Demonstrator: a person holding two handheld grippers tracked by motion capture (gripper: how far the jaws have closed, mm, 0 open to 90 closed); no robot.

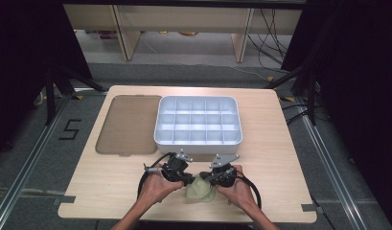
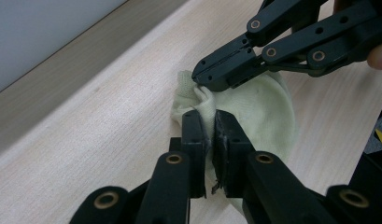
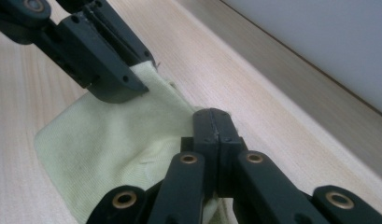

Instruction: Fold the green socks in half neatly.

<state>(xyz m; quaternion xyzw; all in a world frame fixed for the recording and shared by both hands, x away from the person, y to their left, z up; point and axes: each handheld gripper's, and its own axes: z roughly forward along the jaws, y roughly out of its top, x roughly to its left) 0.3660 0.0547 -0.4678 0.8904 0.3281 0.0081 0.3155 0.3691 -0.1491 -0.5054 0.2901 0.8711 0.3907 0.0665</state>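
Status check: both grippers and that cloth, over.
Left gripper shut on the pale green cloth. Right gripper shut on its edge too. Cloth on table, near the divided tray. Nothing in the way.

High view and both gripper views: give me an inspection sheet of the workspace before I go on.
Surface: wooden table, dry.
Job's things: pale green cloth at the near edge, crumpled.
Clutter: white divided tray, compartments look empty; brown lid flat beside it.
Grippers: left gripper and right gripper both shut on the cloth.
Cables: black cable loops from each gripper.
Surroundings: floor with rails, cables, a taped mark; desks behind.
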